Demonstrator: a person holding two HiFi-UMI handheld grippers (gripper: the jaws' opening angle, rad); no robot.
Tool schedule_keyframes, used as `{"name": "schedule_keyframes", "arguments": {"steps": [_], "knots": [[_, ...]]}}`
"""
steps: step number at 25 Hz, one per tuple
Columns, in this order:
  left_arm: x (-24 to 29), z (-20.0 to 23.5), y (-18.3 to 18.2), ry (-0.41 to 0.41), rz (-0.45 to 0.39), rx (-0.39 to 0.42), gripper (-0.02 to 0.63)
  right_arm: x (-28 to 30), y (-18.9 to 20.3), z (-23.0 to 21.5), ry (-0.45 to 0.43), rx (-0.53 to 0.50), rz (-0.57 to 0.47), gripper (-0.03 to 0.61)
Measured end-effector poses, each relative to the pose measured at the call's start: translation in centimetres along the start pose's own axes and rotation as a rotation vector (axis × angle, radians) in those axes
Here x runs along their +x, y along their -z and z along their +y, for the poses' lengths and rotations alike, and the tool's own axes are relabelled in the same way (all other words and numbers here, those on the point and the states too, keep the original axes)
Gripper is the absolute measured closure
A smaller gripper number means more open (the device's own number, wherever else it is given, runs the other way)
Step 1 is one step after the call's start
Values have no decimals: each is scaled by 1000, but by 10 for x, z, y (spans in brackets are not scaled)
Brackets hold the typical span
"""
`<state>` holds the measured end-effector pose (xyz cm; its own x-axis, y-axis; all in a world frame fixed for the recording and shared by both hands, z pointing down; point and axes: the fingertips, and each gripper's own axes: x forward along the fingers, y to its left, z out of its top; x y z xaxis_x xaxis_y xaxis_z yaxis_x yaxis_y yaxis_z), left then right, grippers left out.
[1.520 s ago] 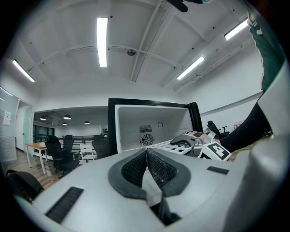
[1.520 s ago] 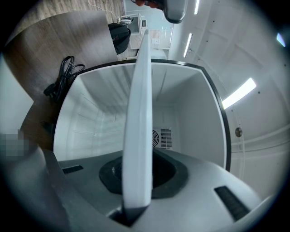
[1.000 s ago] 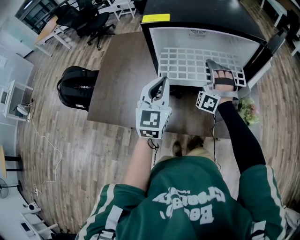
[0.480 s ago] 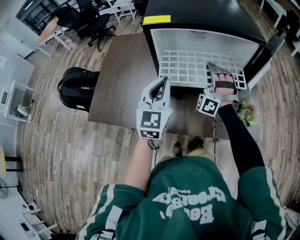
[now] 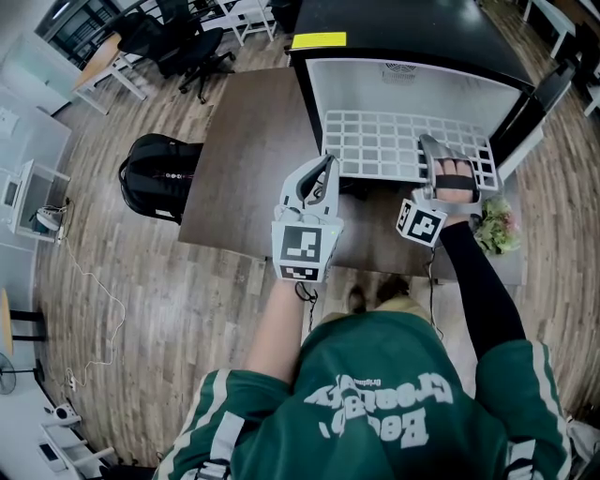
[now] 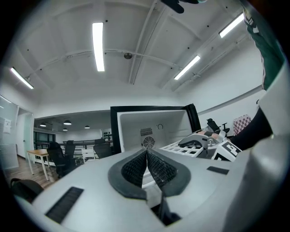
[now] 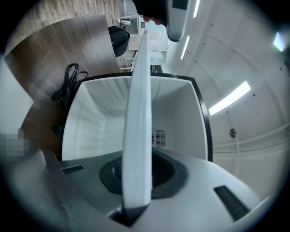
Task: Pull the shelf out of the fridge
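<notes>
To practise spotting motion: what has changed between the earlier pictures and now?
The right gripper, shut on the white wire shelf, has drawn it a little further out of the black fridge, towards the person. The left gripper stays shut and empty.

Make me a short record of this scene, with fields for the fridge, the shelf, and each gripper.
fridge: open, black outside, white inside
shelf: white wire grid, lying flat, partly out of the fridge
right gripper: shut on the shelf's front edge
left gripper: shut, nothing between the jaws, near the shelf's left front corner
table: dark brown, under the grippers
</notes>
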<state>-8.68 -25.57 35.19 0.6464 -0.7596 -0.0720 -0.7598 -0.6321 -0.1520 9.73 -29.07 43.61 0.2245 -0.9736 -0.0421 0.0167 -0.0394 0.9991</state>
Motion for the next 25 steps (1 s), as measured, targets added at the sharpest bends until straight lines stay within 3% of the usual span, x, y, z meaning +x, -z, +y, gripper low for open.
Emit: {"name": "schedule_keyframes", "arguments": {"steps": [15, 25], "knots": [[15, 19, -12, -8, -9, -3, 597, -6, 2, -13, 3, 42, 12, 523], [16, 16, -17, -7, -14, -6, 597, -5, 17, -11, -43, 169, 62, 525]]}}
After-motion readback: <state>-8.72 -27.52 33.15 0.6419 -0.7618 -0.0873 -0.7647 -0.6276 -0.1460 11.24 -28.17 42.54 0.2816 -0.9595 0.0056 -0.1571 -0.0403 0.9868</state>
